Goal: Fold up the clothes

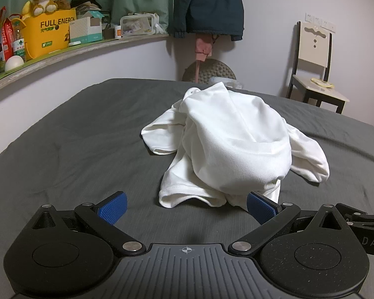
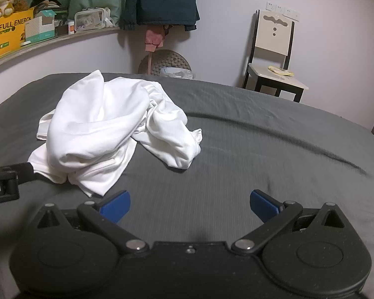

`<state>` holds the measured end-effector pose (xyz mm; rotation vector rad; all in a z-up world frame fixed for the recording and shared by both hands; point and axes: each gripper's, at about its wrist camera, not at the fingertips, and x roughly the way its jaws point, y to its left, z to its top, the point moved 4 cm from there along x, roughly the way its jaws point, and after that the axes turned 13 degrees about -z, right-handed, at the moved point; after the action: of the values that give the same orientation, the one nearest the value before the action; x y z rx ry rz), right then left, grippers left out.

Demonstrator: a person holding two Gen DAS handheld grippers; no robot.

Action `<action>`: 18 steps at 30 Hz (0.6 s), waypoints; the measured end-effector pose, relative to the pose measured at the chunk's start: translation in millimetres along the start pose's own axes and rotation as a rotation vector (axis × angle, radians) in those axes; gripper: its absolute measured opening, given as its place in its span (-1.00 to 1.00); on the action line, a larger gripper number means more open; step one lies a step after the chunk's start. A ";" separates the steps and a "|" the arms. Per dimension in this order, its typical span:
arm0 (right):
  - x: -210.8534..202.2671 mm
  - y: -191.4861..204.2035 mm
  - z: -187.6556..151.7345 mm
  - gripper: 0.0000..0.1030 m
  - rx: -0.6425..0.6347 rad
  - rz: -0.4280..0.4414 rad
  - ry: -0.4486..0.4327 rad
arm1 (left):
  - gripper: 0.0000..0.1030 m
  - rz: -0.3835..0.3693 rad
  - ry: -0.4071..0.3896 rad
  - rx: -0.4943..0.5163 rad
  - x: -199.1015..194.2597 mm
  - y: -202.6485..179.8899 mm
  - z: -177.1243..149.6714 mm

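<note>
Nothing folded yet: I judge the task to be at its very start, since the one garment in sight is a crumpled heap with no flat panel and no crease laid in it.

Garment: a white shirt sits bunched on the grey bed sheet, roughly mid-bed, humped up in the middle with a sleeve-like lobe trailing off to its right and a hem edge curling open toward me.

Left gripper: spread wide, blue pads well apart, holding nothing. The near hem of the shirt lies just ahead of it; the right-hand pad sits at the cloth's edge, and I cannot tell whether it touches.

Right gripper: also spread wide and empty, over bare sheet. From its view the shirt lies ahead and to its left, with the nearest corner of fabric just beside the left-hand pad.

Done so far: as far as I see, no step of the fold itself. Both grippers are brought up close to the heap, which I read as lining up for a first grasp.

Left to do: I reckon all of it, meaning pick out the hem or shoulders, shake or drag the shirt out flat on the sheet, turn the sleeves in, then fold the body over.

Room to work: the sheet around the heap looks free on all sides in both views, so spreading should have space.

Uncertain: which way the shirt faces, and where the collar is, I cannot make out in the bunching.
</note>
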<state>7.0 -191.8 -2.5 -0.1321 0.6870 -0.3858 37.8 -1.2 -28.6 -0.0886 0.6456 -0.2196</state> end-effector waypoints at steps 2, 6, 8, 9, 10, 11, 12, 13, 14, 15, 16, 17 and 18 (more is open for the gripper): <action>1.1 0.8 0.2 1.00 -0.003 0.004 0.002 | 1.00 0.007 0.003 -0.002 0.7 -0.1 -0.5; 3.4 2.3 0.7 1.00 -0.010 0.011 0.007 | 1.00 0.010 0.006 -0.001 1.8 -0.5 -1.0; 4.5 3.1 0.9 1.00 -0.013 0.015 0.010 | 1.00 0.013 0.011 -0.001 2.8 -0.7 -1.1; 5.0 3.5 1.0 1.00 -0.015 0.017 0.011 | 1.00 0.013 0.012 0.000 3.3 -0.8 -1.2; 5.6 3.9 1.1 1.00 -0.017 0.018 0.012 | 1.00 0.013 0.014 0.001 3.6 -0.8 -1.3; 6.2 4.3 1.3 1.00 -0.018 0.020 0.014 | 1.00 0.014 0.017 0.001 3.8 -0.8 -1.2; 6.7 4.7 1.4 1.00 -0.020 0.022 0.015 | 1.00 0.012 0.018 0.000 3.9 -0.6 -1.3; 7.3 5.1 1.5 1.00 -0.022 0.024 0.016 | 1.00 0.010 0.018 -0.003 4.0 -0.1 -1.3; 7.8 5.5 1.6 1.00 -0.023 0.026 0.017 | 1.00 0.008 0.020 -0.008 4.2 0.4 -1.3; 8.4 5.8 1.7 1.00 -0.025 0.028 0.019 | 1.00 0.006 0.022 -0.014 4.5 1.1 -1.1; 8.9 6.2 1.8 1.00 -0.027 0.029 0.020 | 1.00 0.003 0.026 -0.022 5.0 2.0 -0.7; 8.8 6.3 4.0 1.00 -0.026 0.033 0.016 | 1.00 0.000 0.029 -0.029 5.4 3.0 -0.1; 8.5 6.4 6.3 1.00 -0.026 0.037 0.011 | 1.00 -0.002 0.030 -0.035 5.5 3.8 0.4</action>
<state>19.0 -189.2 -4.3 -0.1415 0.7049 -0.3428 43.0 1.2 -32.1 -0.1194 0.6796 -0.2121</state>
